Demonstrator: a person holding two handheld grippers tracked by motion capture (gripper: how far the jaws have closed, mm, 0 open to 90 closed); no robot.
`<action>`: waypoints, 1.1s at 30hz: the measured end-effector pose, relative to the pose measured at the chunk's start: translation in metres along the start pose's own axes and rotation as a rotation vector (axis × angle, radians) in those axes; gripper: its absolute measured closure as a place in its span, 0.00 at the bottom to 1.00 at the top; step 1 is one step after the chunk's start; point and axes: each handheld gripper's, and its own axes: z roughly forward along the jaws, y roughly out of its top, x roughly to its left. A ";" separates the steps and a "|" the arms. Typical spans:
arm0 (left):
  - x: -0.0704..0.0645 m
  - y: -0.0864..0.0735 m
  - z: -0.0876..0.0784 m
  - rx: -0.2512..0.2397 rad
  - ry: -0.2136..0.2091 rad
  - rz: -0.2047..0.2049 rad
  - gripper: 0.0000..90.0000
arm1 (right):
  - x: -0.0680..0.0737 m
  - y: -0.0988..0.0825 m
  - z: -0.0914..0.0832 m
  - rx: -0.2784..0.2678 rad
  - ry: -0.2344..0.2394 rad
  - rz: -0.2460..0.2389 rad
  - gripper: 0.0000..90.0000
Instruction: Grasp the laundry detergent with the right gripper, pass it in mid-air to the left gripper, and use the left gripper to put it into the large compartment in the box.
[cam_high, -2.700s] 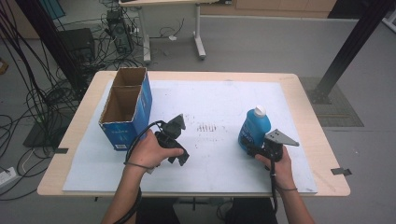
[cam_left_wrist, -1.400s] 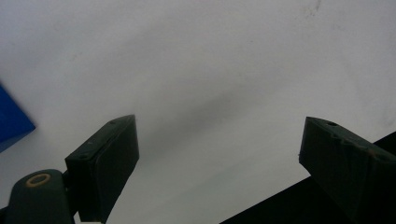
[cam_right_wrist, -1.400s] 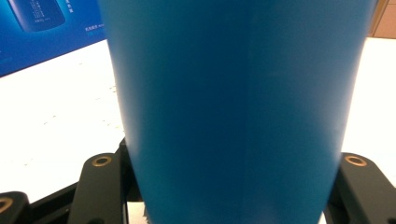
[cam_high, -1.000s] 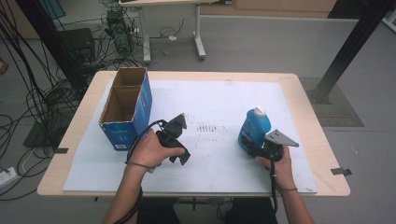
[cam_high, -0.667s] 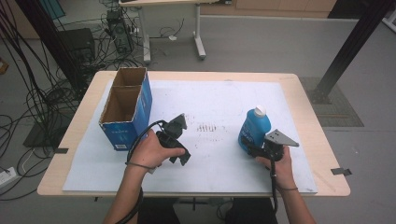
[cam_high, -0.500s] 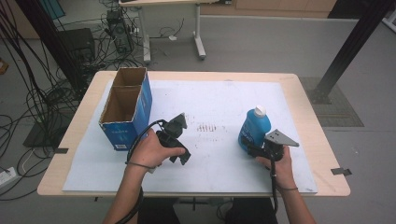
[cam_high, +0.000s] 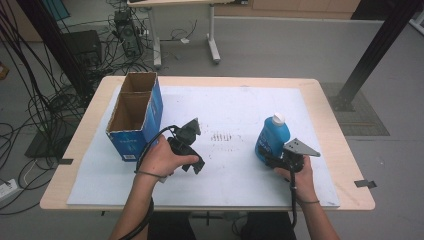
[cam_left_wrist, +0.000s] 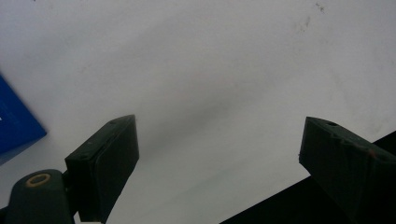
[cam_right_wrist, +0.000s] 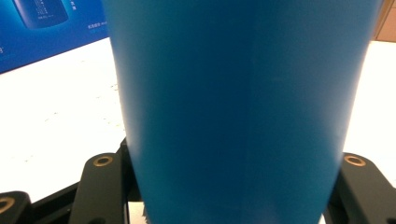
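**Right gripper clamps the blue bottle; left gripper waits open over the mat**

The blue bottle (cam_high: 272, 136) stands upright on the white mat (cam_high: 235, 110), toward the right side of the table (cam_high: 320, 95). Its white cap (cam_high: 278, 118) is on top. The right gripper (cam_high: 270, 159) comes at the bottle from the near side, low on its body, with the person's right hand (cam_high: 299, 175) behind it and the grey three-cornered plate (cam_high: 299, 148) on top. In the right gripper view the bottle's blue wall (cam_right_wrist: 243, 107) rises straight up between the two black jaws, which press against it on either side, so the jaws are clamped on the bottle.

The left gripper (cam_high: 197, 167) rests in the person's left hand (cam_high: 162, 159) near the middle of the mat, well apart from the bottle. In the left gripper view its two jaws stand wide apart with nothing between them, just bare white mat (cam_left_wrist: 210, 84) beneath. A corner of blue cardboard (cam_left_wrist: 14, 126) shows at the left edge of that view.

That cardboard belongs to the open box (cam_high: 135, 117), blue outside and brown inside, which stands at the left side of the mat just beside the left hand. A divider splits it into two compartments, and both look empty from above. A patch of small dark marks (cam_high: 224, 137) lies on the mat between the two grippers. A black cable trails from each gripper back along the forearm toward the near edge of the table.
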 end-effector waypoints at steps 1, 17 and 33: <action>0.000 0.001 0.001 0.004 0.001 0.003 0.14 | 0.000 0.000 0.000 -0.001 0.001 0.000 0.44; 0.001 0.001 -0.004 -0.010 0.006 0.018 0.14 | 0.001 -0.001 0.000 -0.008 -0.010 0.007 0.44; 0.006 0.001 -0.004 -0.019 0.000 0.006 0.14 | -0.001 -0.001 -0.001 -0.012 0.003 0.009 0.44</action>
